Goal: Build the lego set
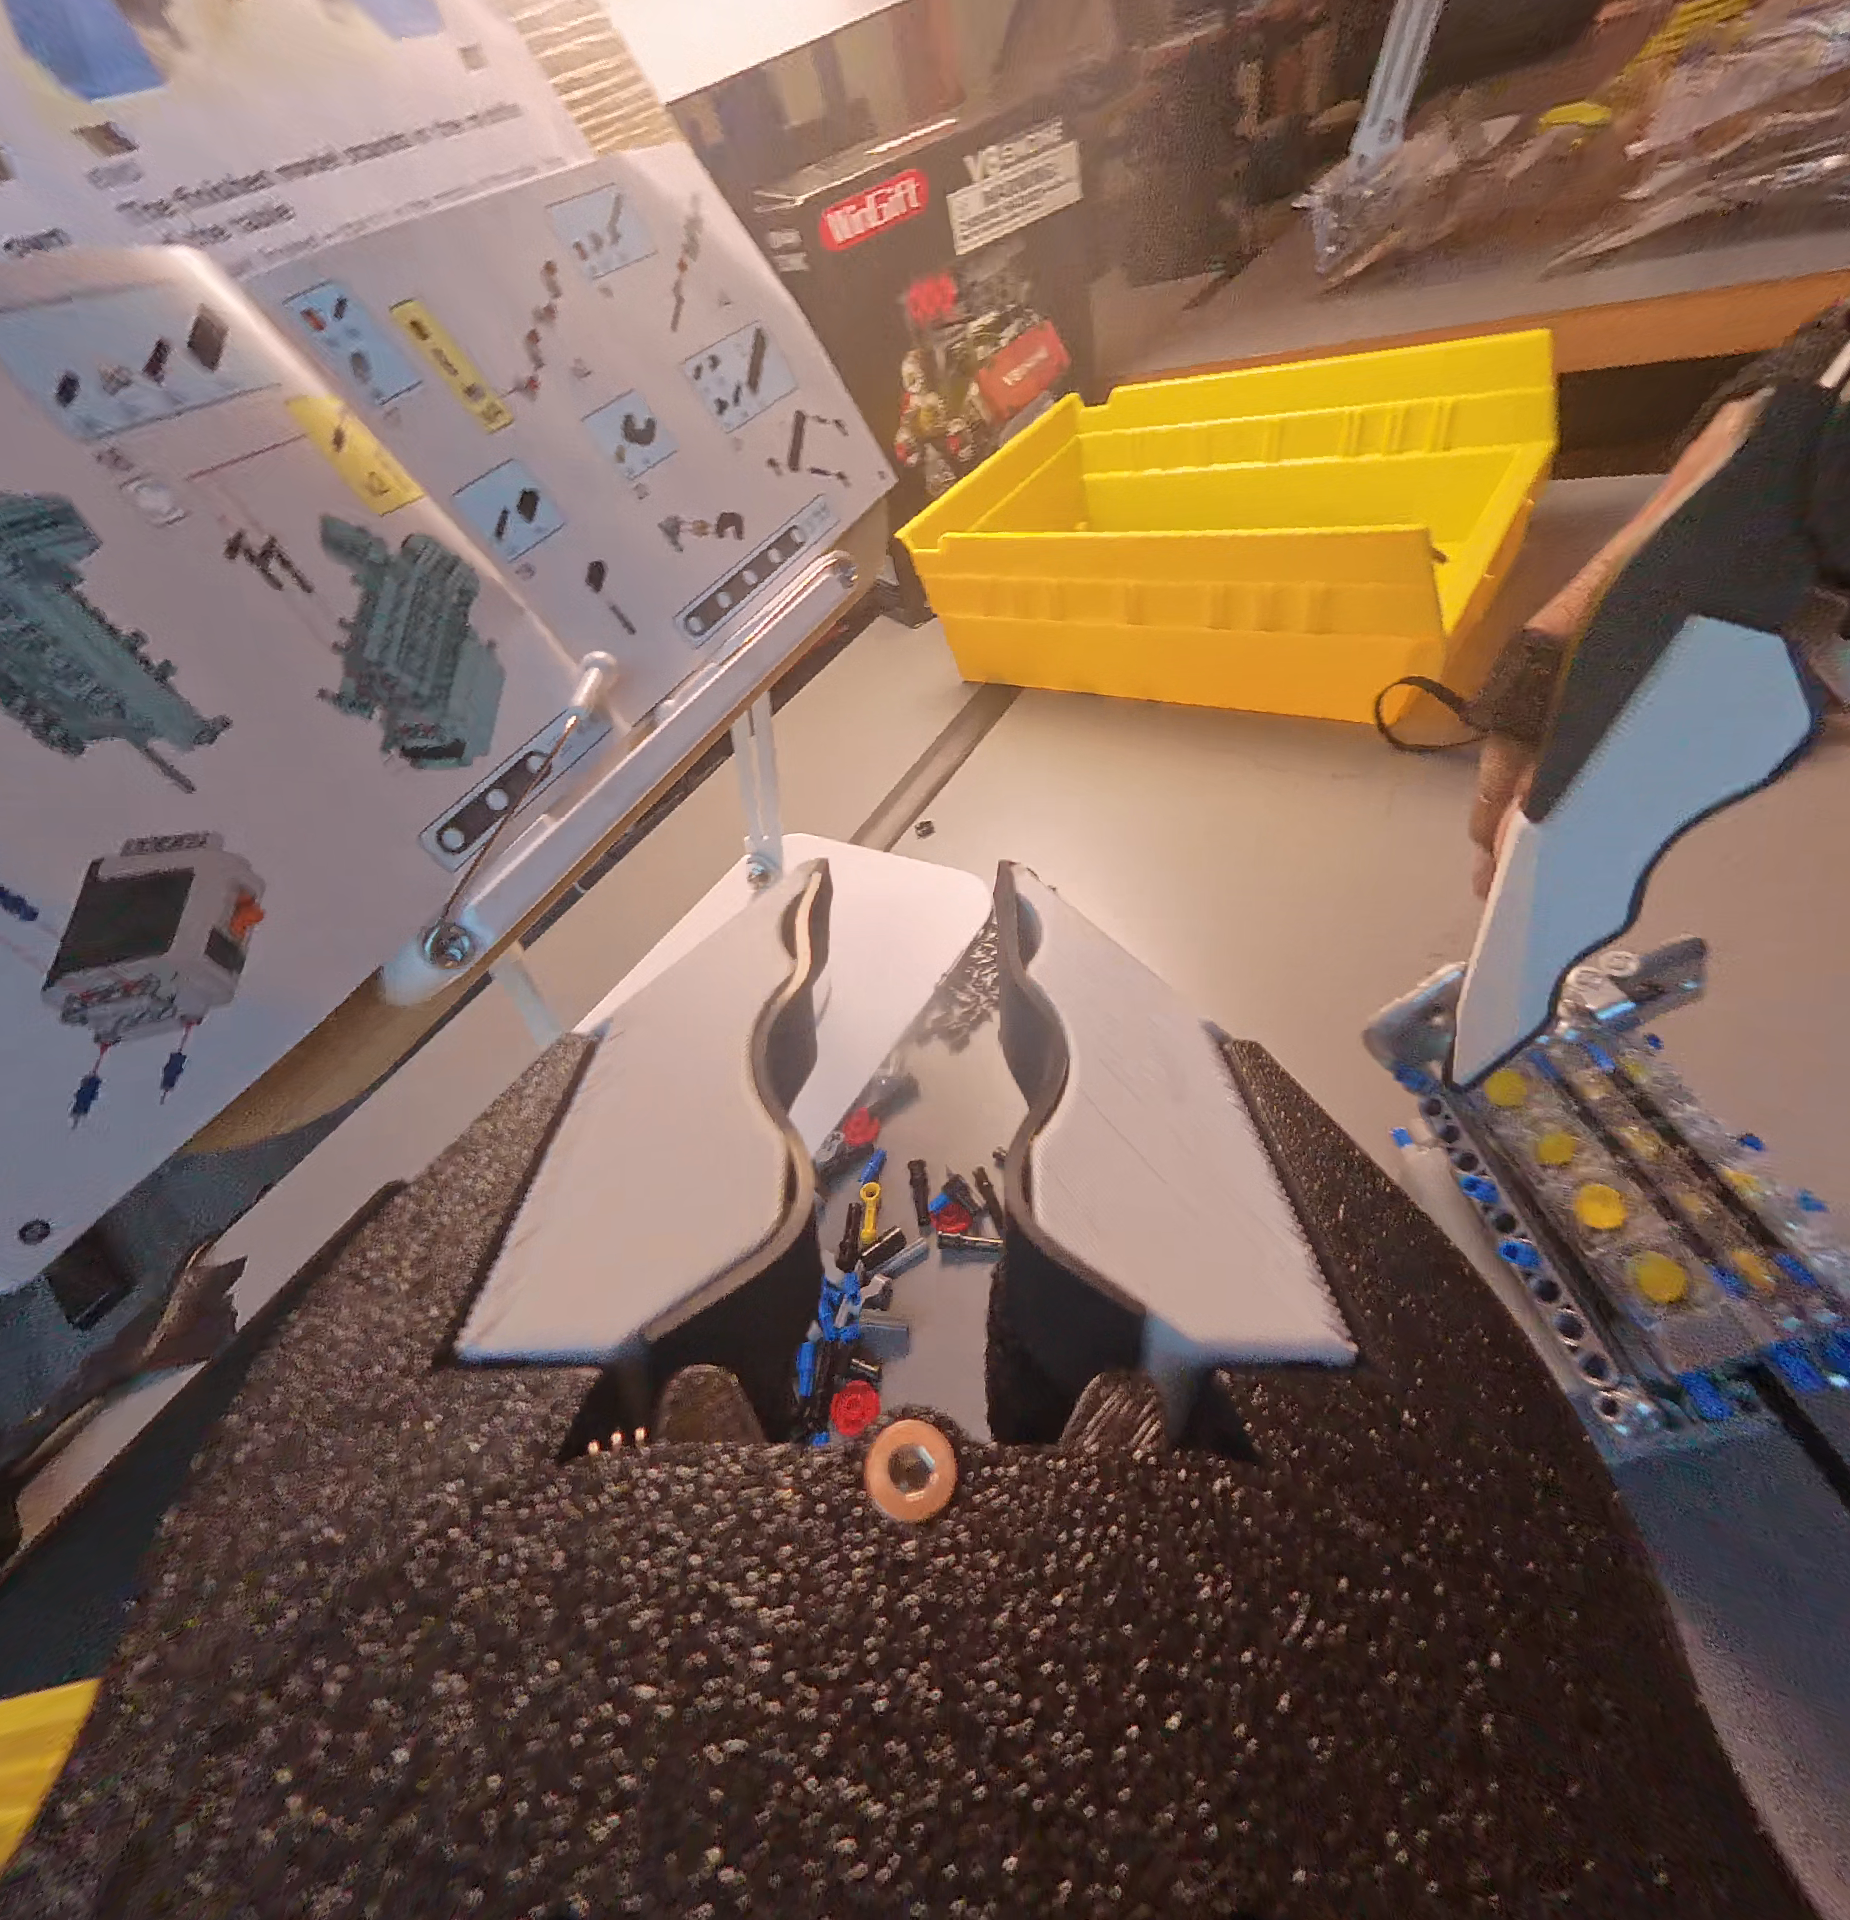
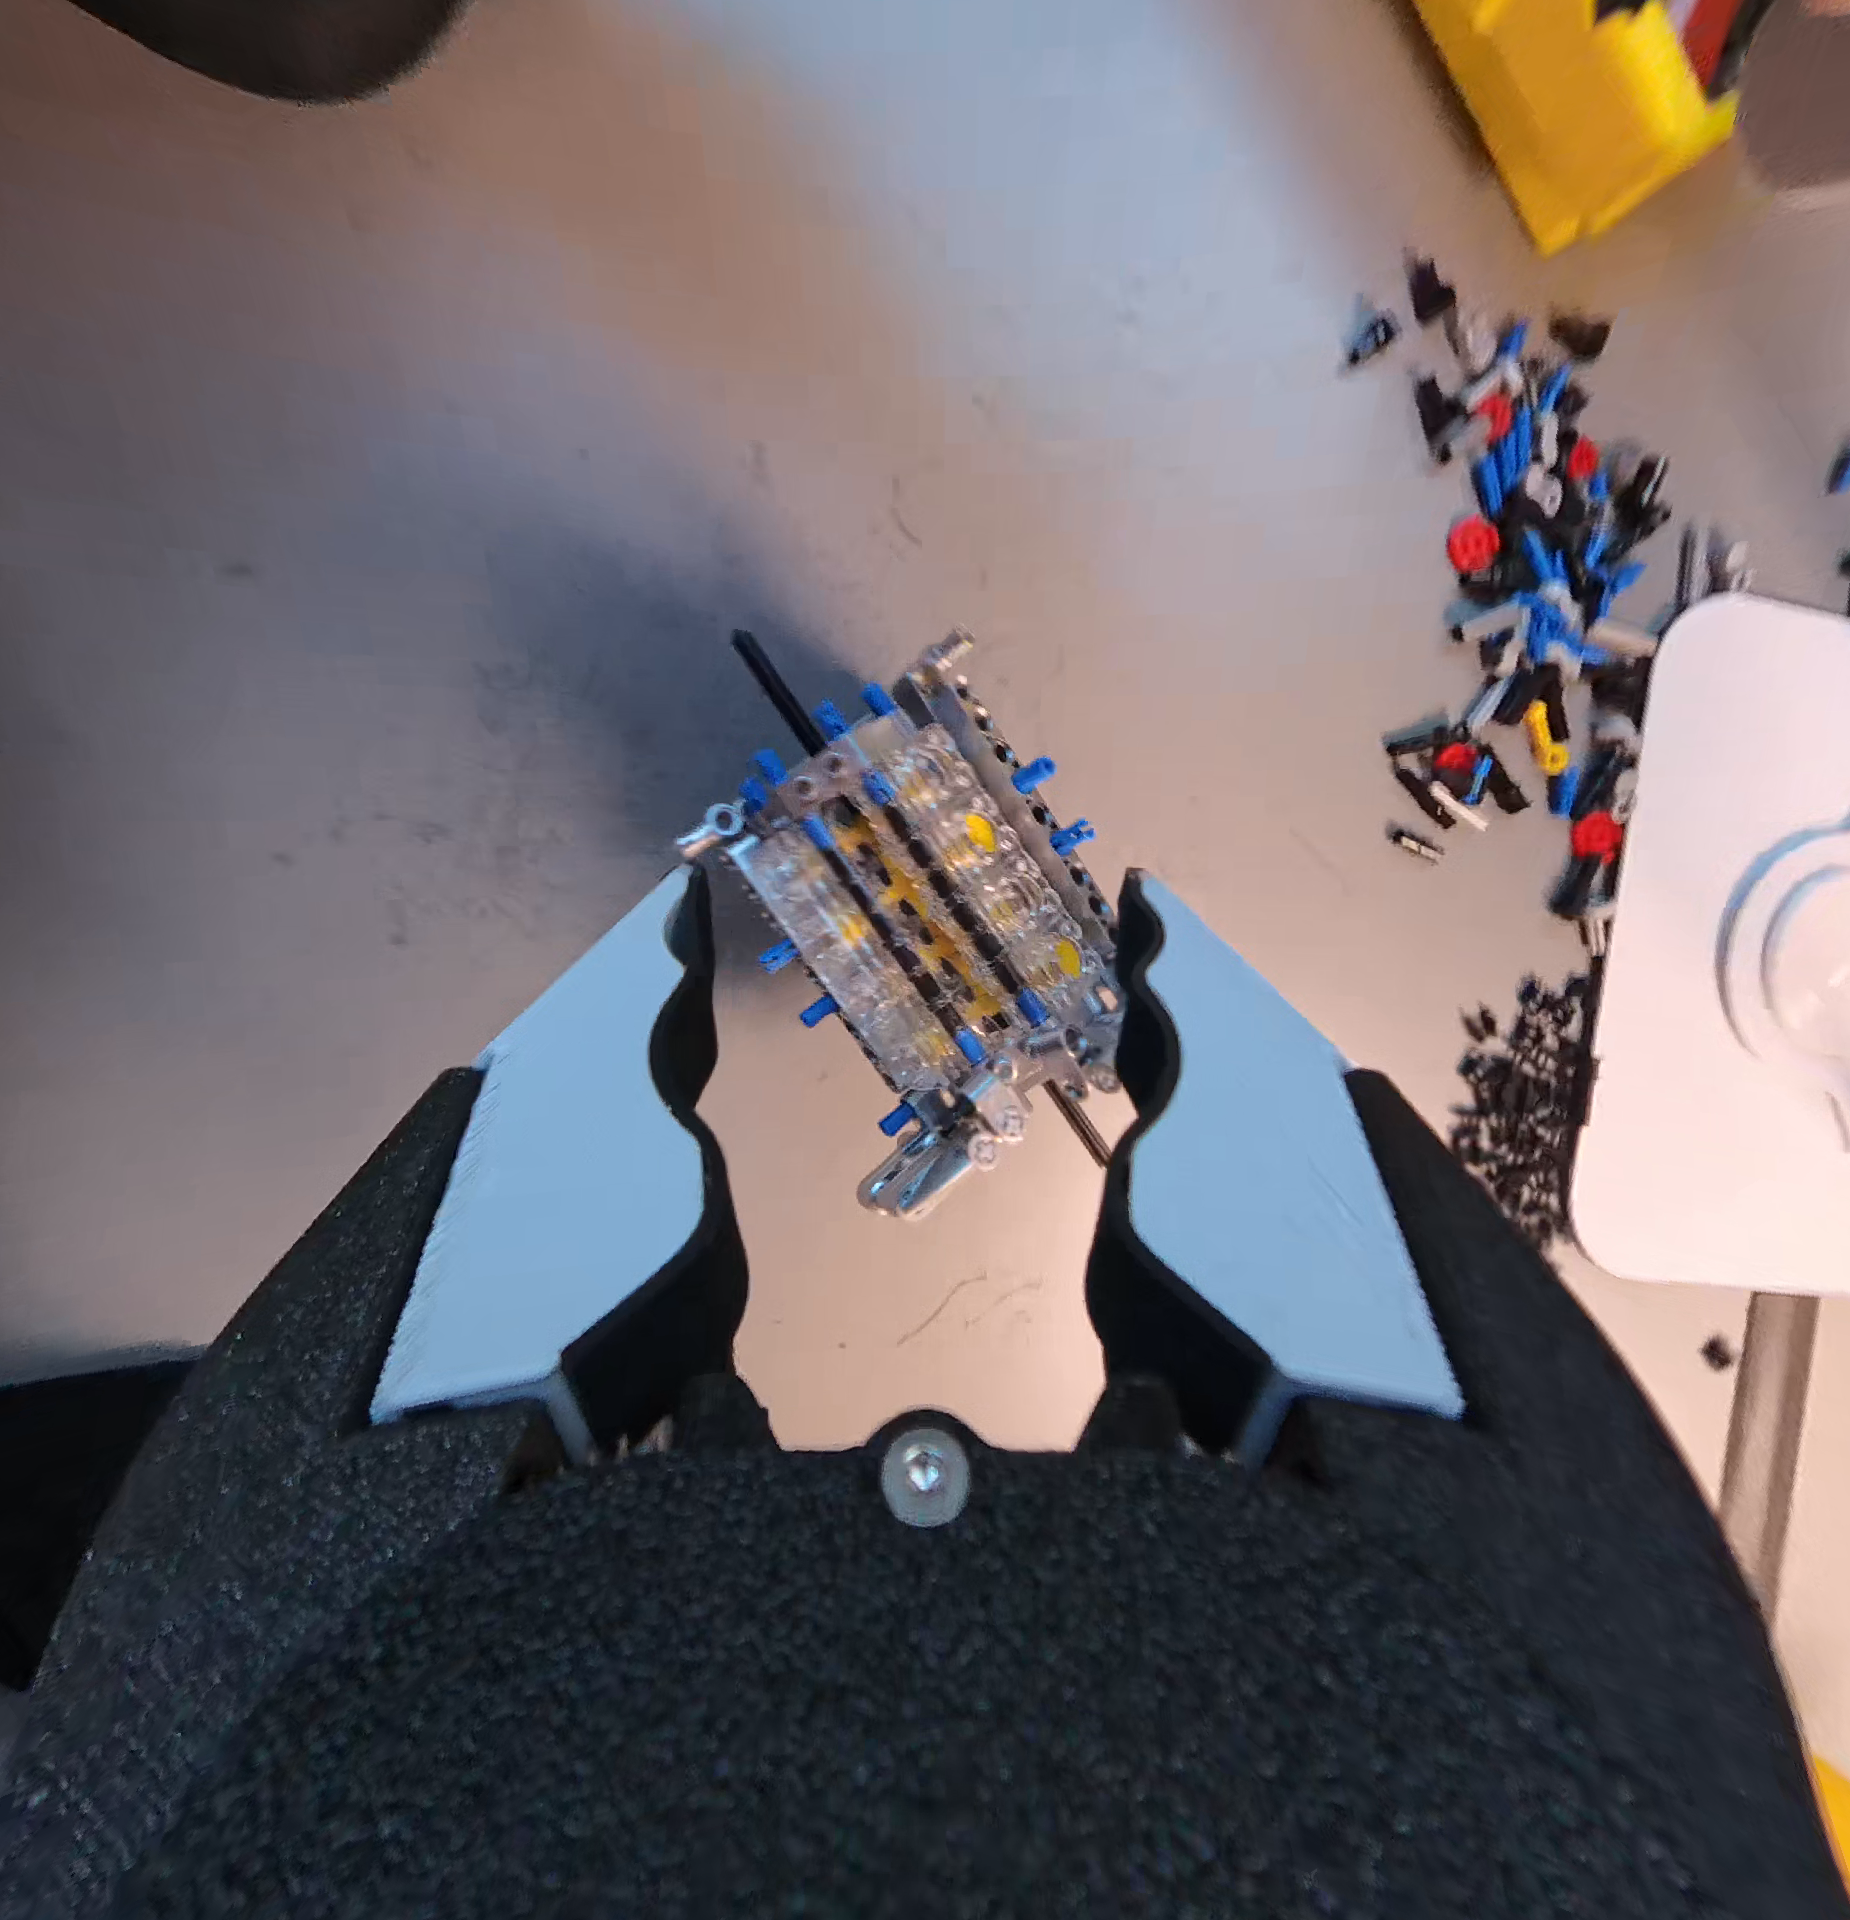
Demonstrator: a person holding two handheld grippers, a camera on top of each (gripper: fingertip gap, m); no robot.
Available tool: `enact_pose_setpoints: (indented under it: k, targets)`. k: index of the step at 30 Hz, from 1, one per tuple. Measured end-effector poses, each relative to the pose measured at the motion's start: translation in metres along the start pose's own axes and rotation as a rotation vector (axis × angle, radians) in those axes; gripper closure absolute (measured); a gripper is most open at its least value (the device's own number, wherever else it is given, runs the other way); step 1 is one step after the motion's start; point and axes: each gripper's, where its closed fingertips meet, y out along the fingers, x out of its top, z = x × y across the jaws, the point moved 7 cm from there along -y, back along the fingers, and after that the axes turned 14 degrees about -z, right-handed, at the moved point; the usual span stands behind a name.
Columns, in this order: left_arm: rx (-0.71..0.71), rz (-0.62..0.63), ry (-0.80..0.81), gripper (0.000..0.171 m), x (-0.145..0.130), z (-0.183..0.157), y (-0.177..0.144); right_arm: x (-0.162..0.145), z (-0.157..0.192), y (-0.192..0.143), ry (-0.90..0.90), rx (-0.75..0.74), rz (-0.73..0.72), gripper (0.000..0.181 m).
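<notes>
My left gripper [image 1: 913, 878] is open and empty. It hovers over a pile of small blue, black and red building pieces [image 1: 879, 1247] on the grey table. My right gripper [image 2: 916, 881] is open, with its jaws on either side of a small clear, grey and yellow brick model with blue pins [image 2: 962, 862] that lies on the table. The right finger's pad [image 2: 1139, 997] touches the model's edge and the left finger stands just clear of it. In the left wrist view the right gripper's finger [image 1: 1627, 831] reaches down onto the model's far end [image 1: 1596, 1195].
An open instruction booklet [image 1: 381, 520] stands on a white stand, whose base [image 2: 1752, 935] lies beside the loose pieces [image 2: 1534, 582] and a heap of black pins [image 2: 1523, 1101]. A yellow bin [image 1: 1212, 540] and a black box [image 1: 931, 291] stand behind.
</notes>
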Motion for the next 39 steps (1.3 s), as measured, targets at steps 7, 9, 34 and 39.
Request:
enact_pose_setpoints:
  k: [7,9,34,39]
  targets:
    - [0.052,-0.056,0.073,0.142,0.028,-0.003,-0.009,-0.016,0.001,0.009,-0.034,-0.027,0.123,0.12]
    - [0.11,-0.062,0.053,0.142,0.025,0.006,-0.011,-0.018,-0.003,0.014,-0.007,-0.045,0.121,0.125]
    - [0.451,-0.201,-0.066,0.142,0.001,0.046,-0.018,0.007,-0.099,-0.079,0.245,-0.688,-0.772,0.106]
    - [0.48,-0.272,-0.041,0.145,0.014,0.05,-0.009,-0.009,-0.114,-0.087,0.334,-0.765,-0.888,0.105]
